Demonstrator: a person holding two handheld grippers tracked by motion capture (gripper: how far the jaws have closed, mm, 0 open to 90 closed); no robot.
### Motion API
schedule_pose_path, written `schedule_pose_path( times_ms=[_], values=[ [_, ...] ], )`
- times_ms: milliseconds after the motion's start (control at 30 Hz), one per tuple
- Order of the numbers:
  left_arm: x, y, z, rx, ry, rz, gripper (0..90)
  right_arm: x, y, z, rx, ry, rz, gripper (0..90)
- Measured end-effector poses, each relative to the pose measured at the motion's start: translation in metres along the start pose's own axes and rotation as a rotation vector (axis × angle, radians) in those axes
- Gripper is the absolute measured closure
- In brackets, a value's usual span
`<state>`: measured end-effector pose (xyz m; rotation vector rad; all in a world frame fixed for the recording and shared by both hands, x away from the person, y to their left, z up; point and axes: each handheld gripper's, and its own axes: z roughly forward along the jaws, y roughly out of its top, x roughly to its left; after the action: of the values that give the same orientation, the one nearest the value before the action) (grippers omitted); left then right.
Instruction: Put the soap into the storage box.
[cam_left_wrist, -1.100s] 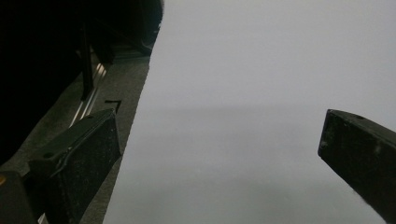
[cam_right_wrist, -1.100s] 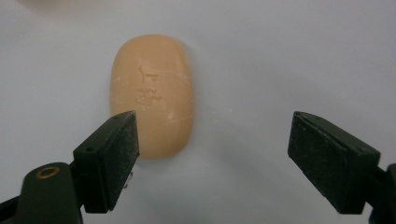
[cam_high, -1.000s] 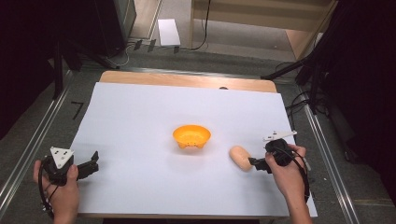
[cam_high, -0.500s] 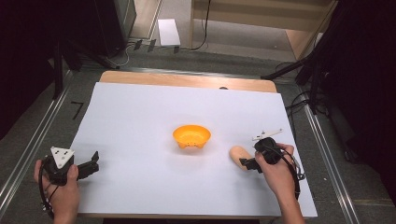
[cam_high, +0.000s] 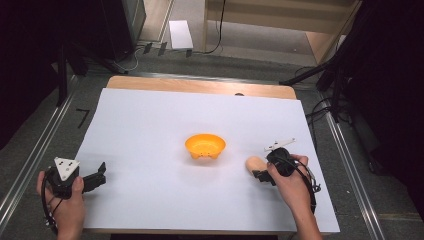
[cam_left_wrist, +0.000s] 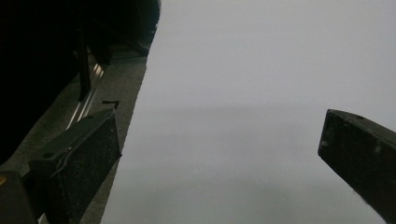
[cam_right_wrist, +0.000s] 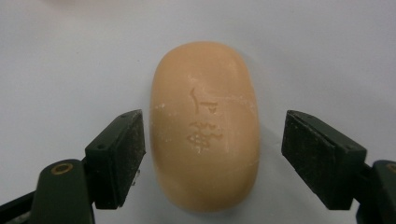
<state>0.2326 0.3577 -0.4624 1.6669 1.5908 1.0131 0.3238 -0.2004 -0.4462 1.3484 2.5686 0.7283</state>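
Now straddling the peach soap bar (cam_right_wrist: 204, 126), just right of the orange bowl (cam_high: 205, 146): right gripper (cam_right_wrist: 212, 154), jaws just closing, left pad touching, right pad apart. Long axis running along the jaws. Left gripper (cam_left_wrist: 219, 158) wide open, empty, far off.

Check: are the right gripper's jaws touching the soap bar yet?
Cannot tell. In the right gripper view the soap bar lies between the closing right gripper's jaws: white sheet shows beside the right jaw, while the left one looks flush.

Matt, waxy-smooth soap bar (cam_right_wrist: 204, 126); glossy, perhaps plastic, orange bowl (cam_high: 205, 145); matt white paper-like sheet (cam_high: 150, 125).
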Motion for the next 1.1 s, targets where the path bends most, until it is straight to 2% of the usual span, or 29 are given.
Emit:
schedule_pose_path(
  times_ms=[267, 667, 933, 1100],
  values=[
    [-0.001, 0.000, 0.000, 0.001, 0.001, 0.007, 0.0, 0.001, 0.000, 0.006, 0.006, -0.008, -0.012, 25.4],
    [-0.001, 0.000, 0.000, 0.002, 0.001, 0.011, 0.0, 0.003, 0.000, 0.012, 0.012, 0.007, -0.027, 32.2],
    [-0.001, 0.000, 0.000, 0.002, 0.001, 0.013, 0.0, 0.004, 0.000, 0.014, 0.013, 0.001, -0.017, 32.7],
    [-0.001, 0.000, 0.000, 0.002, 0.000, 0.012, 0.0, 0.004, -0.001, 0.017, 0.001, -0.005, -0.043, 32.9]
  ],
)
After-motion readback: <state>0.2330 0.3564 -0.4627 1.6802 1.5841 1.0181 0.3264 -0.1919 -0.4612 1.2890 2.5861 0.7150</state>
